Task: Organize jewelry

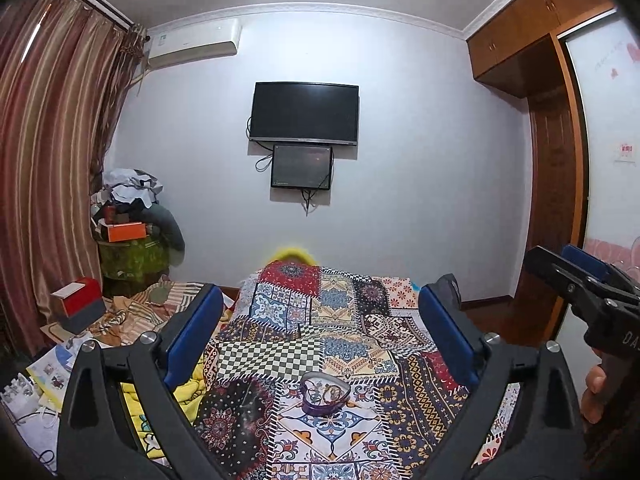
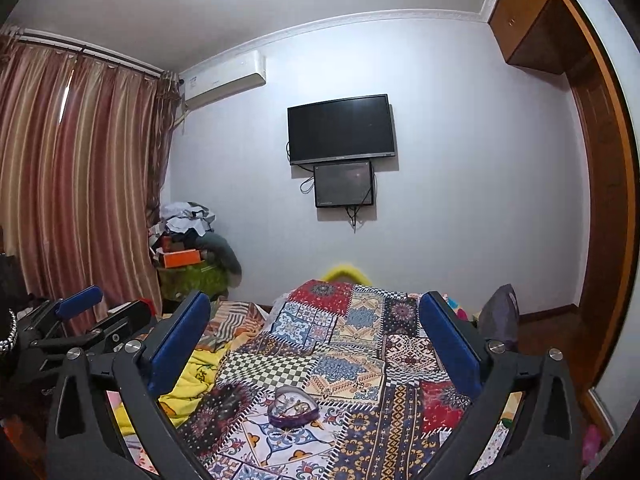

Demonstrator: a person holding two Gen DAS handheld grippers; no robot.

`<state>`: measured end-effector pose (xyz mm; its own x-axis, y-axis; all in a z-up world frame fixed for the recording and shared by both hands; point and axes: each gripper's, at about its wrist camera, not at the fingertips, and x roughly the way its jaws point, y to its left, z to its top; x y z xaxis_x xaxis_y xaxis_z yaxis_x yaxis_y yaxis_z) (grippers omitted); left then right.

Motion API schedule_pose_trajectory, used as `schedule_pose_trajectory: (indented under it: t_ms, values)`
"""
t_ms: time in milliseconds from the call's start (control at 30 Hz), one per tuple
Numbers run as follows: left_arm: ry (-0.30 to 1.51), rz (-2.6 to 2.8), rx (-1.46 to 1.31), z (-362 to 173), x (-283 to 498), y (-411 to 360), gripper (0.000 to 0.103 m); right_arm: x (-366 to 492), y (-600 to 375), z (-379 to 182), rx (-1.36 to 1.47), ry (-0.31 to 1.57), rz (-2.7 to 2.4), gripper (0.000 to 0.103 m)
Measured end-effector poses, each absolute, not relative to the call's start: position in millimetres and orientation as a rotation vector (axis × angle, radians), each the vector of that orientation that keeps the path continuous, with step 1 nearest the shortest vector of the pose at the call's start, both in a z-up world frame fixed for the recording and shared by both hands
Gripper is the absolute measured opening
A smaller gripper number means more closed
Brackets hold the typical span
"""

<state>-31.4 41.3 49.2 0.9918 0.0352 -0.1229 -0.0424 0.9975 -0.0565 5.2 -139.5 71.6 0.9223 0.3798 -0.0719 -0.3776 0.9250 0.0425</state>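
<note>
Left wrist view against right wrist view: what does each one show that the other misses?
Only the left wrist view shows the red and grey box by the curtain, papers on the floor, and the right tongs entering at its right edge with a hand behind them.

Only the right wrist view shows the left tongs from outside, at its left edge, and a dark bag beside the bed.

Both show the jewelry dish on the patchwork bedspread, between open tongs, plus the television and air conditioner.
</note>
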Motion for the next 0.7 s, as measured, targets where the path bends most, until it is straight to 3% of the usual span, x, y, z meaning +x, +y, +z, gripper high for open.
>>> schedule_pose_trajectory:
  t_ms: [700]
  values:
    - [0.130,0.052,-0.042,46.0,-26.5,33.8,0.103,0.9,-148.3,71.2,0.049,0.100,0.392,0.103]
